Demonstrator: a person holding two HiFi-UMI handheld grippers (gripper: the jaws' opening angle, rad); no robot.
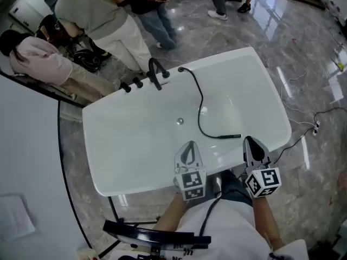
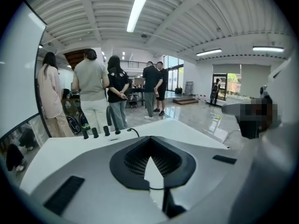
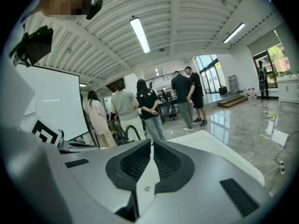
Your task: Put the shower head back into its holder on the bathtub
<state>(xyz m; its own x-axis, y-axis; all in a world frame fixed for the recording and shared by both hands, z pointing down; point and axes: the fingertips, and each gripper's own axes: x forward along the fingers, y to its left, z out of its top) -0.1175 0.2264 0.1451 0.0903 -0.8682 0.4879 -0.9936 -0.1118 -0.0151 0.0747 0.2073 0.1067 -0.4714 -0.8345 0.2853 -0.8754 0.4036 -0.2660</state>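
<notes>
Head view shows the black handheld shower head (image 1: 230, 136) lying on the floor of the white bathtub (image 1: 260, 85), toward its near right side. Its black hose (image 1: 201, 99) curls back up to the far rim, just beside the black faucet (image 1: 156, 72) and the row of knobs (image 1: 132, 85). I cannot pick out the holder for certain among those fittings.

The left gripper (image 1: 188, 145) and the right gripper (image 1: 251, 141) hover over the near rim, both apart from the shower head, with the right one nearer to it. The left gripper view (image 2: 150, 140) and the right gripper view (image 3: 153, 142) each show jaws clenched together with nothing between them.

The first risk is reaching in with the jaws closed: the tips would only nudge the slim handle, and on that glossy floor it would likely skate toward the drain (image 1: 179, 121). A pinch taken off-centre could let the smooth handle twist or slip out. The hose looks springy, so as the head rises it may tug sideways or snag on the faucet or knobs. The fittings sit across the tub, a long reach, and a head seated crooked would probably drop back in.
</notes>
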